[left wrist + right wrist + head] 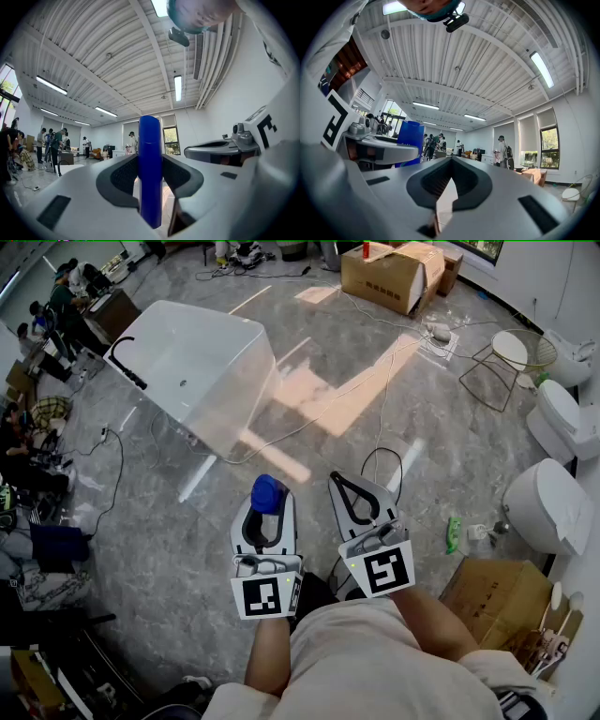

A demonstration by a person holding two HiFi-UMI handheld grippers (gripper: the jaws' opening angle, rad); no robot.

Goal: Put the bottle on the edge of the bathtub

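A blue bottle (268, 493) stands upright between the jaws of my left gripper (267, 504), which is shut on it. In the left gripper view the bottle (150, 178) fills the gap between the dark pads (123, 177). My right gripper (343, 486) hovers just to the right at the same height, shut with nothing in it. Its tips meet in the right gripper view (450, 164), where the bottle (410, 137) shows at the left. The white bathtub (202, 371) stands on the floor ahead and to the left, well apart from both grippers.
Cables (375, 418) run across the grey floor. Cardboard boxes (394, 276) stand at the far side, another box (492, 594) at the near right. Toilets (548, 505) and a wire side table (506, 357) line the right. Several people sit at desks (56, 324) on the left.
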